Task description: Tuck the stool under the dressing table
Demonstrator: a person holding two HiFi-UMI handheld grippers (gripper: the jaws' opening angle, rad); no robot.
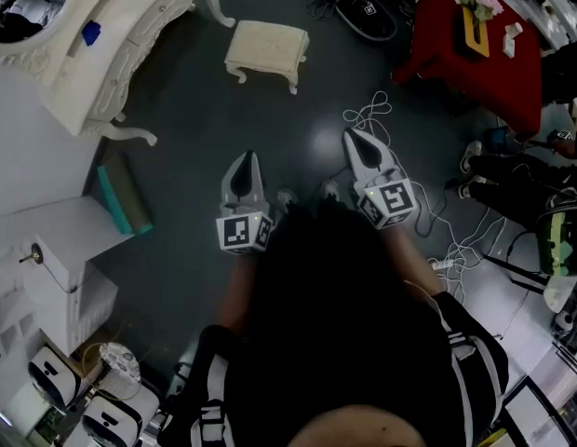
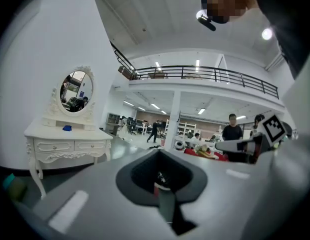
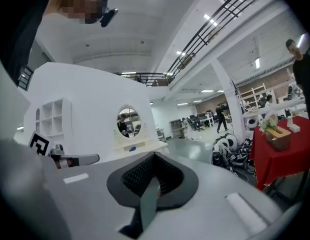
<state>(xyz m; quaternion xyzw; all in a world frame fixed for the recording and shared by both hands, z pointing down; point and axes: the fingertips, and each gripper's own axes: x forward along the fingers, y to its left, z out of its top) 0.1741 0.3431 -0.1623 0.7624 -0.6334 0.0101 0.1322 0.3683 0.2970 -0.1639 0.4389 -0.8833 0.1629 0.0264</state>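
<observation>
The cream stool (image 1: pixel 266 52) stands on the dark floor, out in the open to the right of the white dressing table (image 1: pixel 102 35). Both grippers hover well short of it, nearer me, touching nothing. My left gripper (image 1: pixel 248 157) is shut and empty, its jaws pressed together. My right gripper (image 1: pixel 352 135) is shut and empty too, beside it on the right. In the left gripper view the dressing table (image 2: pixel 70 139) with its oval mirror (image 2: pixel 76 90) stands at the left; the stool is hidden there. The right gripper view shows the mirror (image 3: pixel 129 121) far ahead.
A red-clothed table (image 1: pixel 475 45) with flowers stands at the upper right. White cables (image 1: pixel 382 110) lie on the floor near the right gripper. A white cabinet (image 1: pixel 56 250) and a teal box (image 1: pixel 121 194) are at the left. A person's shoes (image 1: pixel 475 156) are at the right.
</observation>
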